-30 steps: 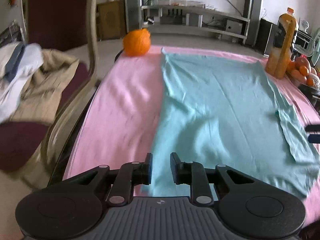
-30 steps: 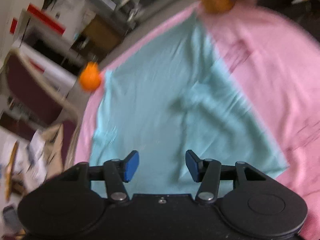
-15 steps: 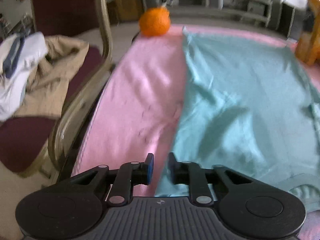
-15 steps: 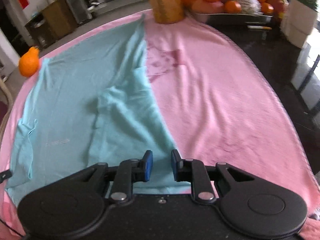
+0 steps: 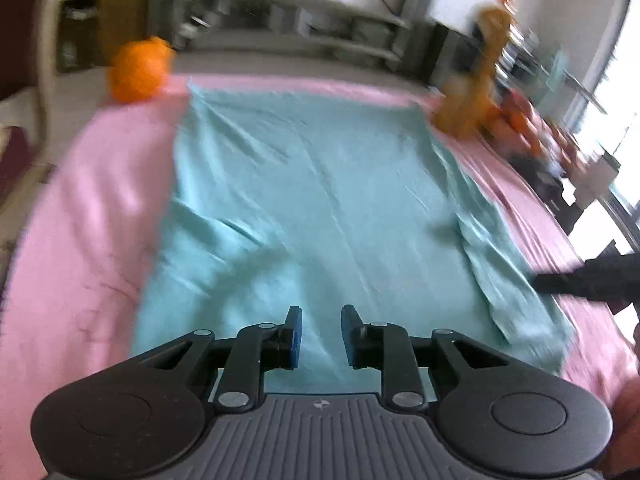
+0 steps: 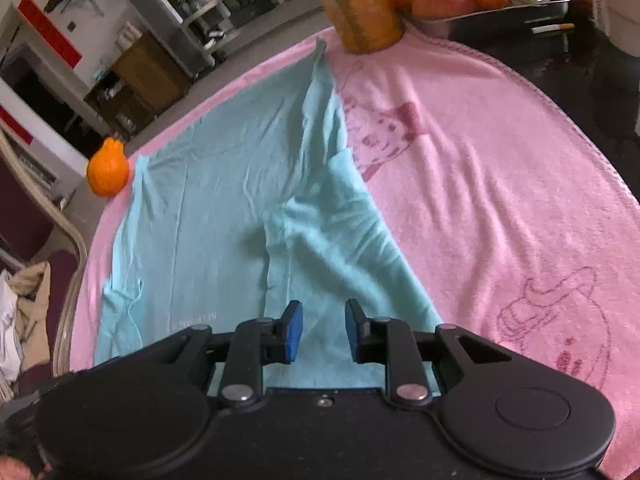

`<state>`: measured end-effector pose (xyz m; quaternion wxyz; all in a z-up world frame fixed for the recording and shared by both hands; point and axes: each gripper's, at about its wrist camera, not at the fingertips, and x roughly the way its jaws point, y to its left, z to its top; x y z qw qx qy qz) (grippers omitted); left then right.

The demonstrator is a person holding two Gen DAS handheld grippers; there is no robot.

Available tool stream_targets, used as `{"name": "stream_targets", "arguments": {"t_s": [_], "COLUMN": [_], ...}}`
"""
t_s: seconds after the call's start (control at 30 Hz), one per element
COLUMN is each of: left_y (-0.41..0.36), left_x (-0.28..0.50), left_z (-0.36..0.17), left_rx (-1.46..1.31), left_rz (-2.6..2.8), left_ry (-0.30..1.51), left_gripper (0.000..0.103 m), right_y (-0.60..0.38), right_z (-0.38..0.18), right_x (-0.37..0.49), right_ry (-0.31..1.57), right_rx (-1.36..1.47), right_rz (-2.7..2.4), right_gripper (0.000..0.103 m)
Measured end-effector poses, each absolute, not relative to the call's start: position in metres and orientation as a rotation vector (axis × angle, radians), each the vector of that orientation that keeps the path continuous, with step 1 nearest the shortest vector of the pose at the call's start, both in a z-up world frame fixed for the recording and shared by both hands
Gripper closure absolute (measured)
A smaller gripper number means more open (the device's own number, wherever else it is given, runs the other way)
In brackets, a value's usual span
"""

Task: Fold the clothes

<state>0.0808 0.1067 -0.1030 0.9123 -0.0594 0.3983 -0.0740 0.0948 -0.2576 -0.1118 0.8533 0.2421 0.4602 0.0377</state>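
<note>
1. Two grippers hover above a teal T-shirt (image 5: 320, 200) lying flat on a pink blanket (image 6: 500, 184).
2. Left gripper (image 5: 319, 330): jaws opening, narrow gap, nothing between.
3. Right gripper (image 6: 322, 326): jaws opening, narrow gap, empty, over the shirt's near edge.

A shirt (image 5: 320, 200) lies spread on a blanket (image 6: 500, 200) that covers the table. At the blanket's far left corner sits an orange (image 5: 140, 72); at the far right stands a bottle (image 6: 360, 8), with a fruit tray (image 6: 500, 16) right of it. A chair (image 6: 48, 240) stands left of the table.
</note>
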Motion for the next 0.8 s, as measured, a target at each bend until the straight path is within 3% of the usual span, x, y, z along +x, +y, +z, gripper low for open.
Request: {"name": "stream_targets", "arguments": {"t_s": [0.07,0.3,0.47,0.63,0.67,0.73,0.8], "left_y": [0.117,0.1,0.071,0.094,0.1,0.108,0.104], "left_x": [0.091,0.096,0.07,0.067,0.071,0.079,0.085], "left_z": [-0.108,-0.123,-0.115,-0.106,-0.108,-0.117,-0.128], "left_rx": [-0.16,-0.087,0.021,-0.079,-0.084,-0.081,-0.057], "left_rz": [-0.014,0.01,-0.193,-0.137,-0.082,0.008,0.024], "left_ry": [0.838,0.88,0.836,0.791,0.808,0.858,0.887], "left_gripper": [0.09,0.091,0.085,0.081,0.083,0.096,0.096], "right_y": [-0.261,-0.246,-0.228,-0.238,-0.242,-0.25,-0.254], "right_z": [-0.114,-0.129,-0.121,-0.11,-0.11,-0.114,-0.122], "right_x": [0.098,0.107,0.101,0.093,0.093,0.095,0.098], "right_ry": [0.957,0.956,0.955,0.908,0.907,0.925,0.97], "right_rx": [0.534,0.472,0.353,0.364,0.378,0.416,0.456], "right_rz": [0.065,0.052,0.109,0.085,0.07,0.041,0.032], "right_gripper": [0.079,0.081,0.079,0.079,0.079,0.079,0.079]}}
